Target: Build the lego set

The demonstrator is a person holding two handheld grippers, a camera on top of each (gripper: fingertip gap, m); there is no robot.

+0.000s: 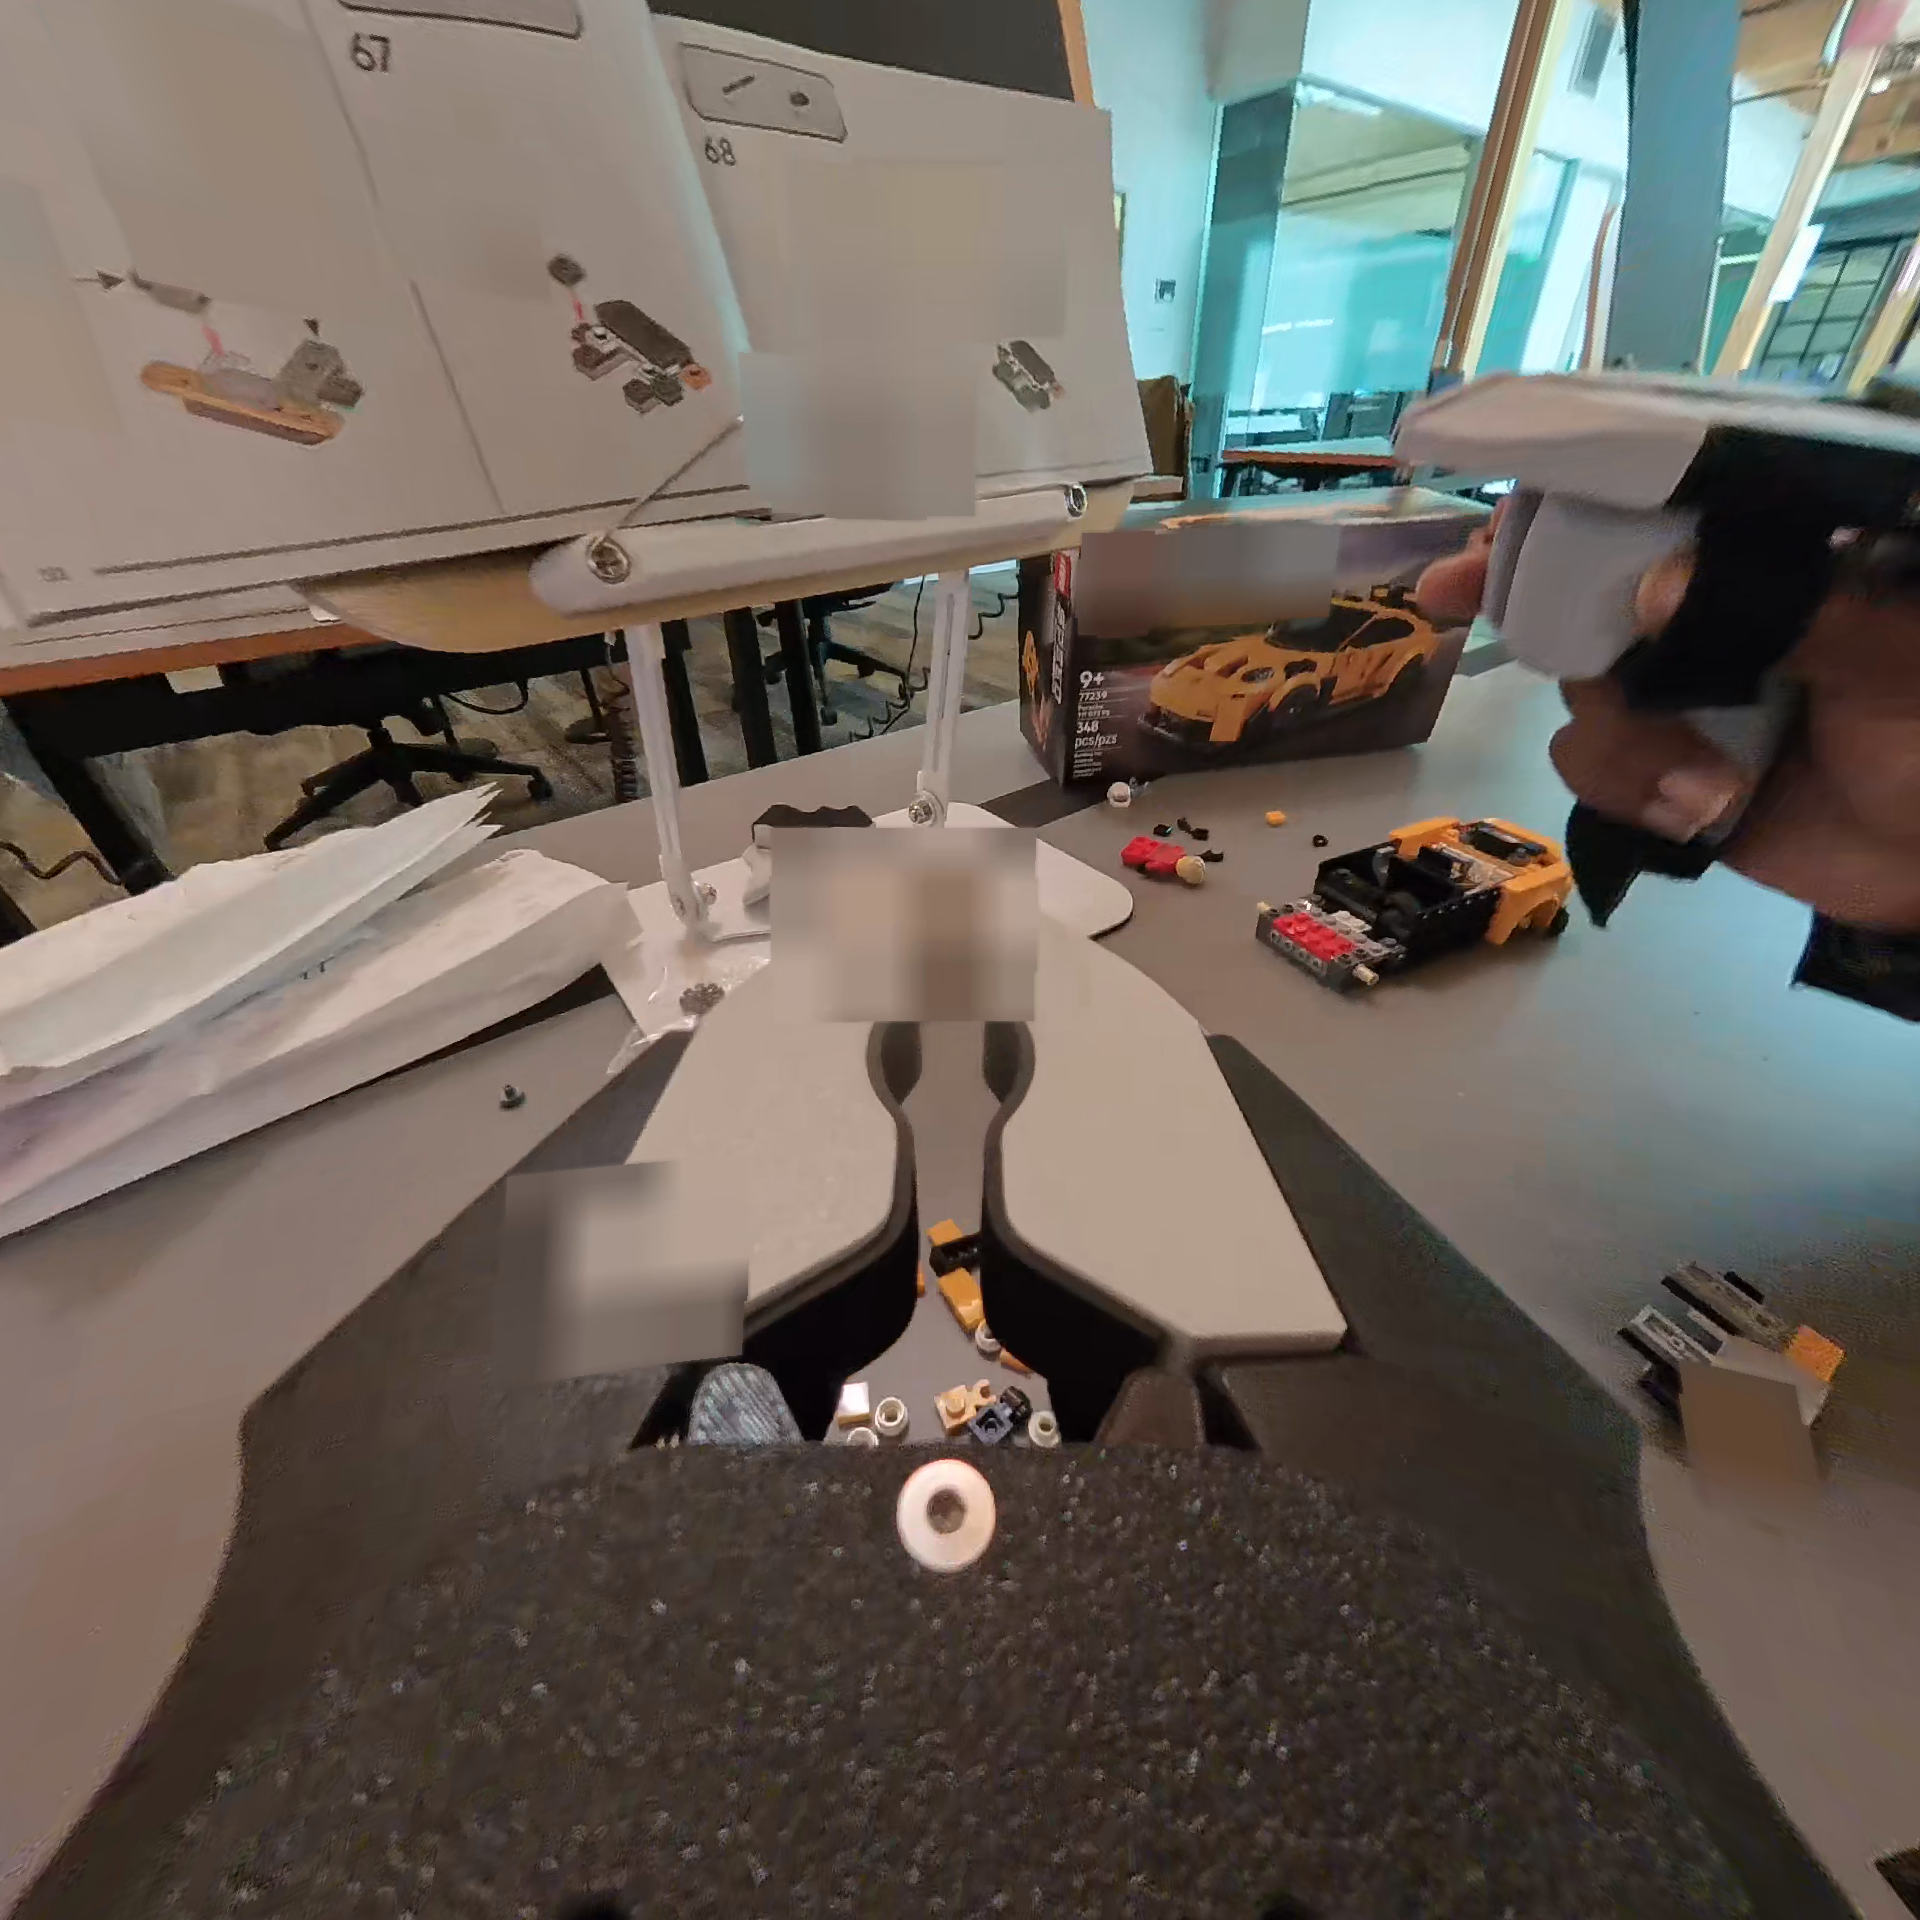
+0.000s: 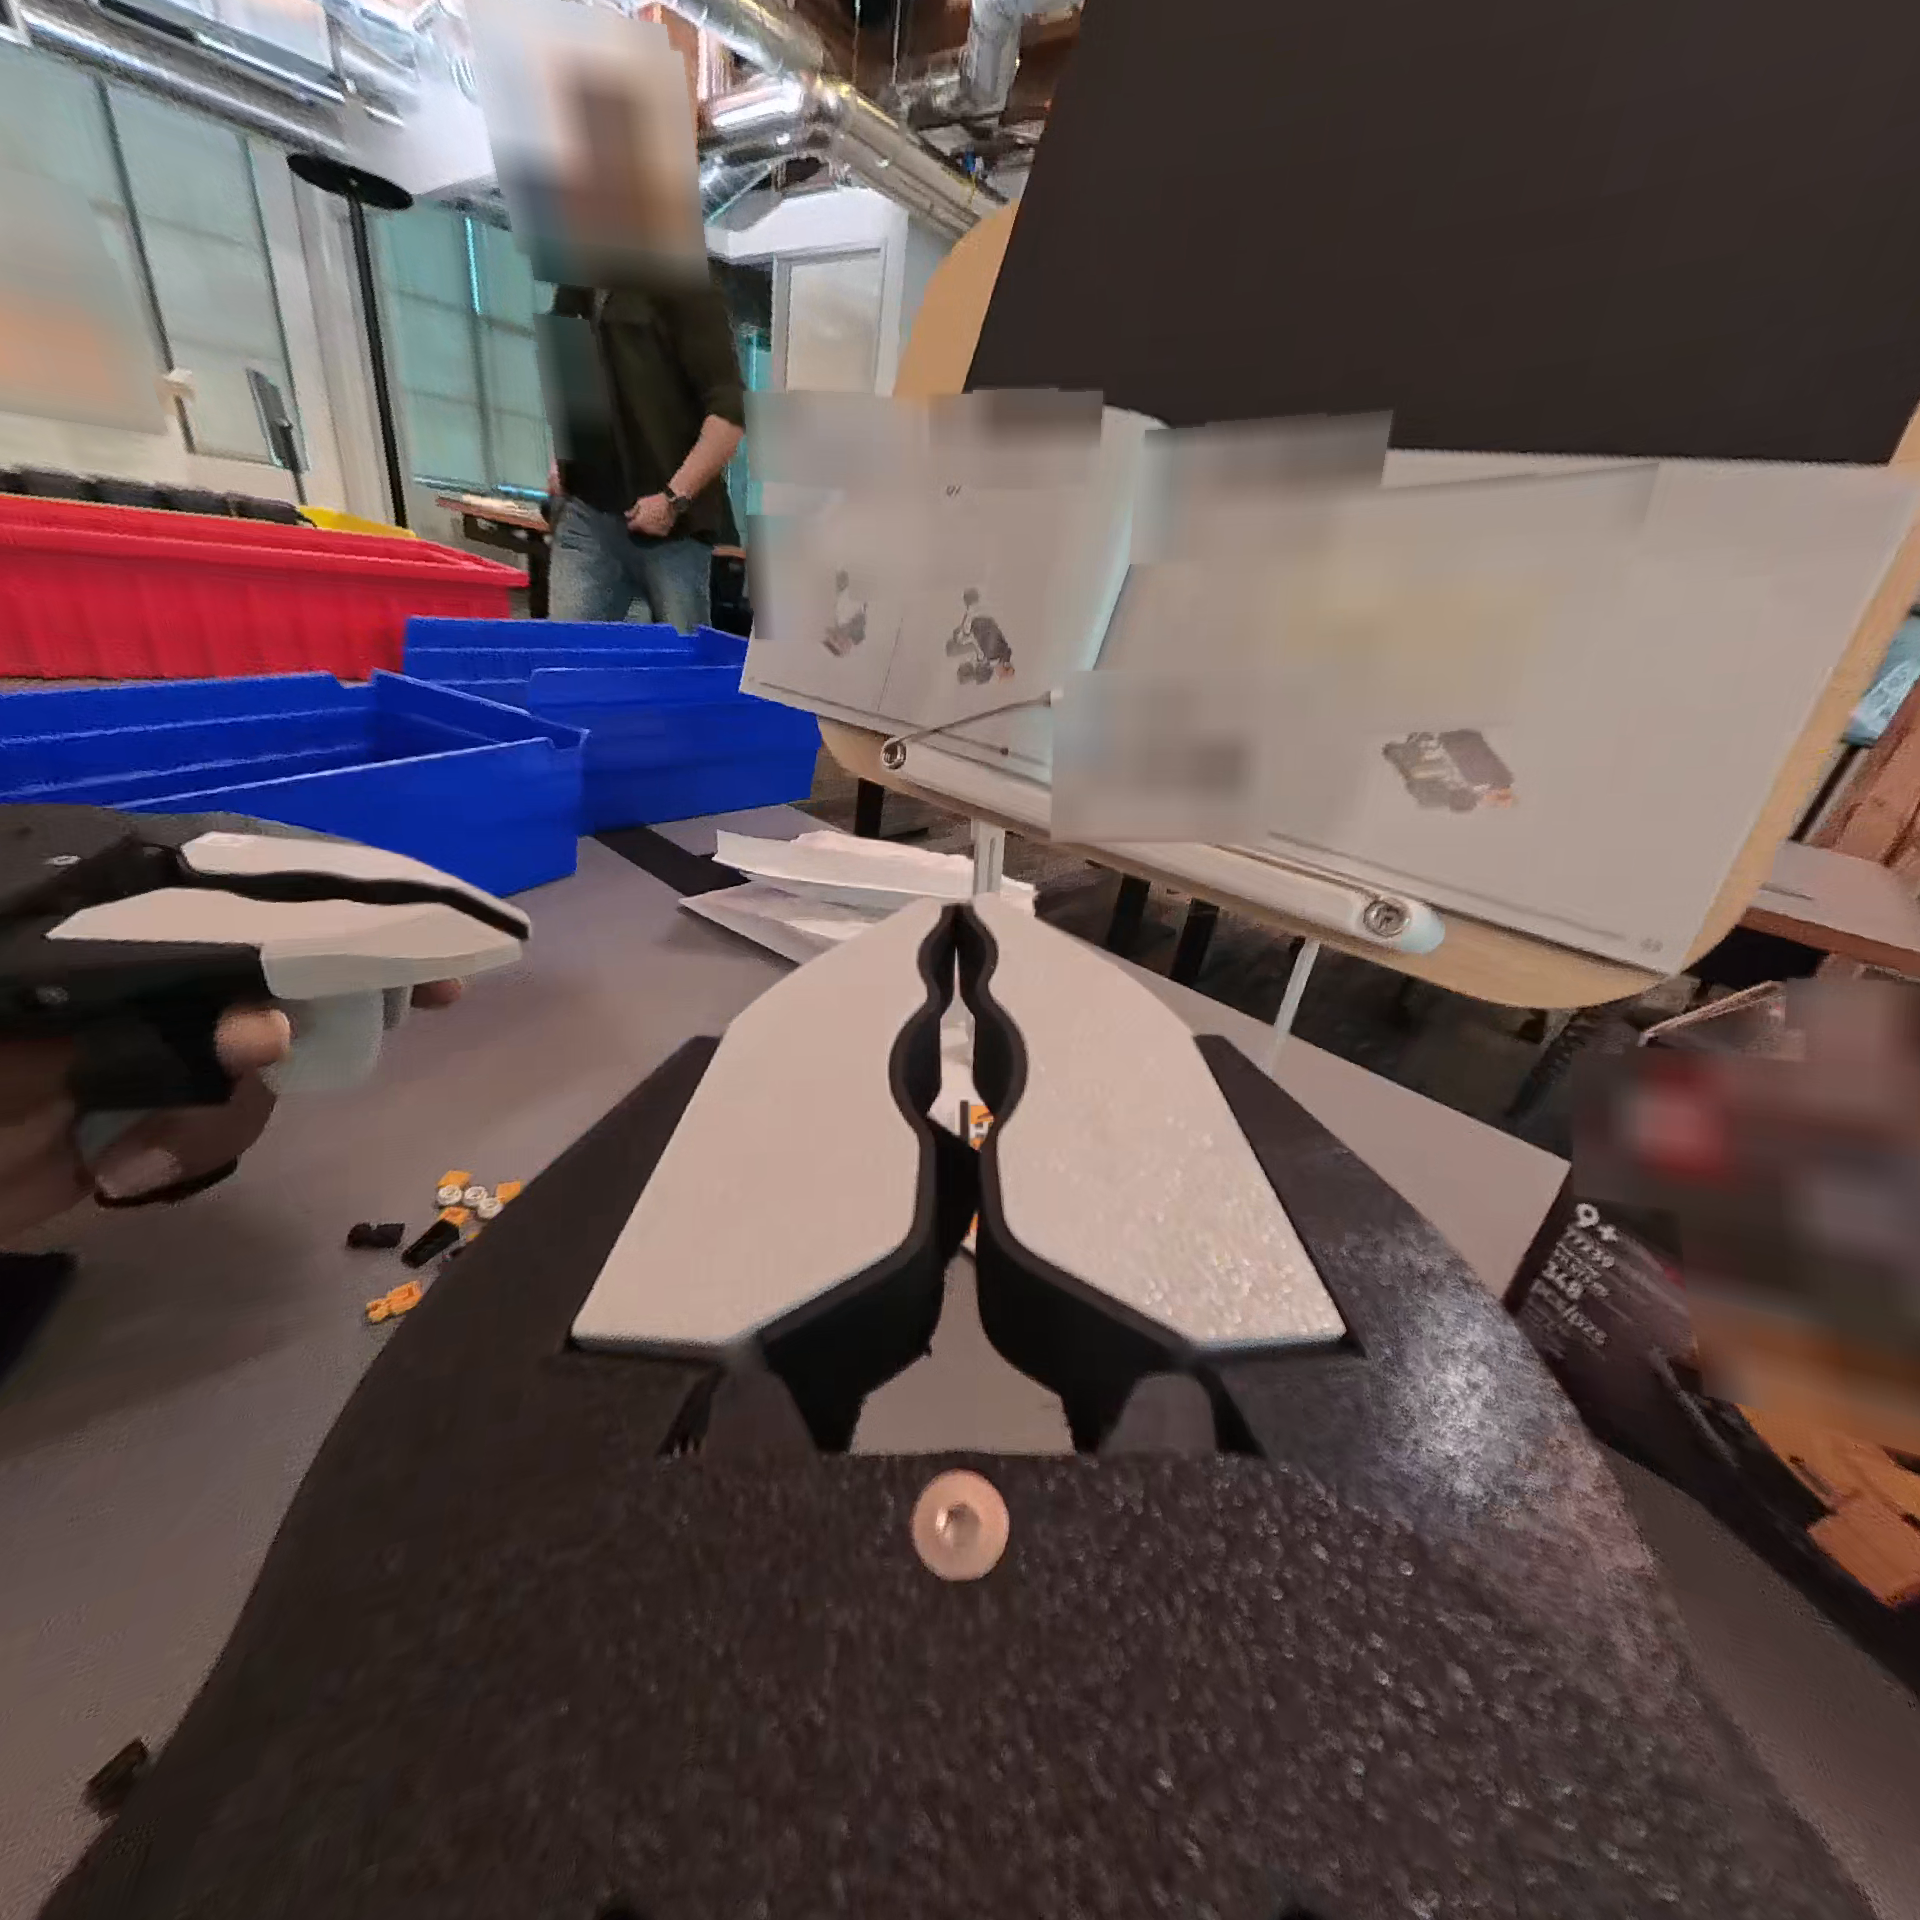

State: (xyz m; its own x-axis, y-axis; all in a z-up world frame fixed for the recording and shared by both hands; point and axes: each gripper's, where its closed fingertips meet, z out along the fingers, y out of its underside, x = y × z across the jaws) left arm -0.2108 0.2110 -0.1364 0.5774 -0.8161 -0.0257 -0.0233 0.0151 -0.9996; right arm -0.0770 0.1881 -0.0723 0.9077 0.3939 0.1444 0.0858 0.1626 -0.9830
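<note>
On the left of the bench (image 1: pixel 1455 1143) lies a heap of bags (image 1: pixel 260 966), then the manual (image 1: pixel 436 312) on its stand, with loose bricks (image 1: pixel 961 1288) just under our left gripper (image 1: pixel 951 1049). Farther right sits the car (image 1: pixel 1423 899), part built, in front of the box (image 1: pixel 1247 644), and a small grey and orange subassembly (image 1: pixel 1735 1340) lies near the edge. Our right gripper (image 2: pixel 958 920) hangs above the bench, facing the manual.

We judge the step in hand is picking the next small piece from the loose bricks. To do it well we should check the open page, lower the left fingers (image 1: pixel 800 1164) straight over a single brick, and close across its flat sides so it cannot twist; the pieces lie close together, so a neighbour may be nudged.

The left fingers stand slightly apart, a narrow gap between them, holding nothing and touching nothing we can see. The right fingers (image 2: pixel 790 1122) are pressed together at the tips, with nothing between them.
</note>
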